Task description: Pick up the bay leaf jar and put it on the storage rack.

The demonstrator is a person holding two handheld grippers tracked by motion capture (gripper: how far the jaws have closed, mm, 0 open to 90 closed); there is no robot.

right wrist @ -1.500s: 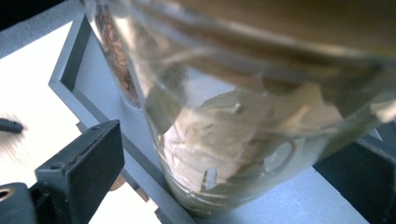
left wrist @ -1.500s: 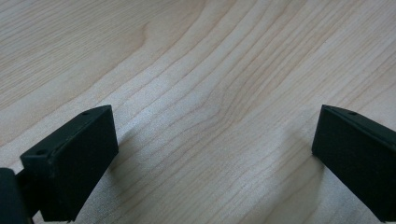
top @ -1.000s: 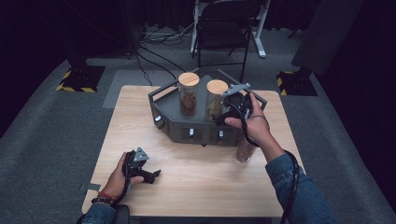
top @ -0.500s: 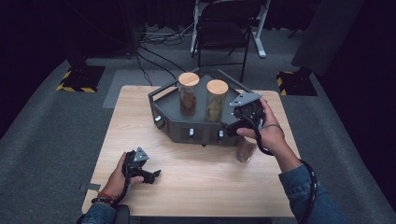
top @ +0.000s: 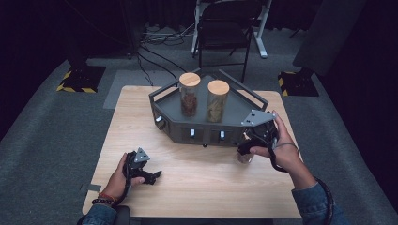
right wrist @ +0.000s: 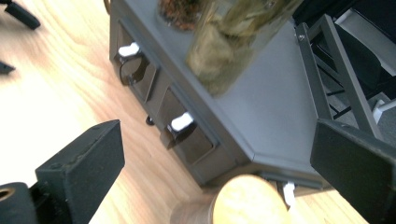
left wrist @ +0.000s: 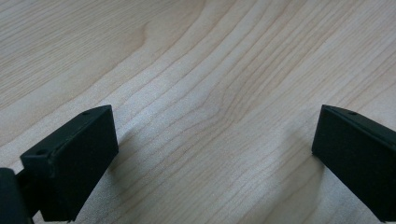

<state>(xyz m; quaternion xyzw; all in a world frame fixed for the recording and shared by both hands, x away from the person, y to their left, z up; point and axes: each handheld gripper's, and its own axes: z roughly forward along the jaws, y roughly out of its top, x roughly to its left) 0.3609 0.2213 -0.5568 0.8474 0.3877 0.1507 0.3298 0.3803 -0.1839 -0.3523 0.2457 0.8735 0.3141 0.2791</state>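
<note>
On the wooden surface (top: 197, 187) a dark grey rack (top: 234, 124) with a railed top is seen toward the far side. Two cork-lidded jars are carried on its top: a left jar (top: 189, 93) with dark brown contents and a right jar (top: 217, 101) with pale dried contents. A third jar (top: 244, 157) with a wooden lid is stood on the surface just in front of the rack's right front corner.

The right claw (top: 247, 146) is held above this third jar, close to the rack's corner. In the right gripper view its jaws are spread wide with nothing between the pads; the lid of the third jar (right wrist: 245, 200) is seen below and between them, apart from both, with the rack's small white-handled drawers (right wrist: 180, 123) beyond.

The left claw (top: 155, 176) is rested low on the near left part of the surface, well apart from the rack. Its jaws are also spread wide, with bare wood between them and nothing held.
</note>
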